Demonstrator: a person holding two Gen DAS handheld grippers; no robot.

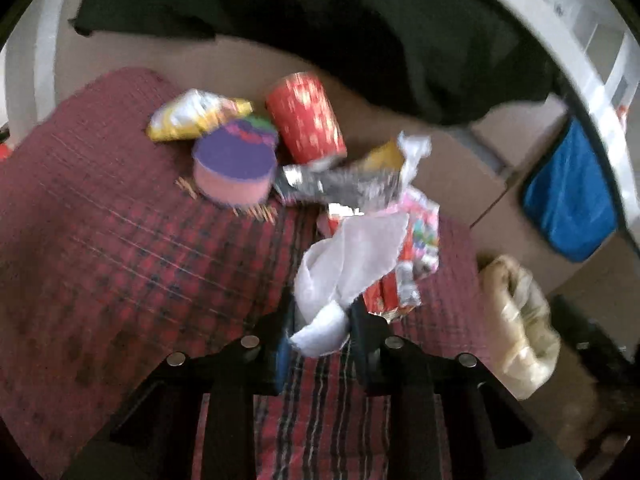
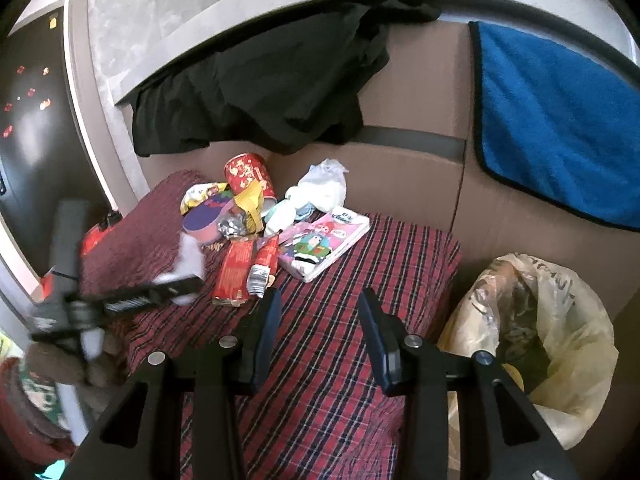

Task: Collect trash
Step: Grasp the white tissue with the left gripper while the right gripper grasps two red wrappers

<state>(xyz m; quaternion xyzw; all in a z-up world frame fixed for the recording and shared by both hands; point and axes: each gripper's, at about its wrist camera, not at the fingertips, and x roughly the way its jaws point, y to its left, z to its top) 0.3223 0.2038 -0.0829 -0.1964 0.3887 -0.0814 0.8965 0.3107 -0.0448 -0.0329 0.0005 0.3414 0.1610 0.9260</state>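
Note:
My left gripper [image 1: 322, 320] is shut on a crumpled white tissue [image 1: 348, 264], held above the red plaid cloth [image 1: 140, 260]. The right wrist view shows the same gripper [image 2: 180, 286] at the left with the tissue [image 2: 189, 254]. Beyond lie a red can [image 1: 306, 118], a purple-topped pink round box [image 1: 234, 164], a yellow snack bag [image 1: 192, 116], a silver wrapper [image 1: 340, 184], red wrappers [image 2: 236, 272] and a pink packet [image 2: 328, 240]. My right gripper [image 2: 318, 304] stands open over the plaid cloth, nothing between its fingers.
A translucent plastic bag [image 2: 532, 340] stands open at the right, off the cloth's edge. A blue towel [image 2: 560, 120] and a black cloth [image 2: 260, 96] hang over the brown backrest. A white bag wad [image 2: 324, 186] lies behind the trash.

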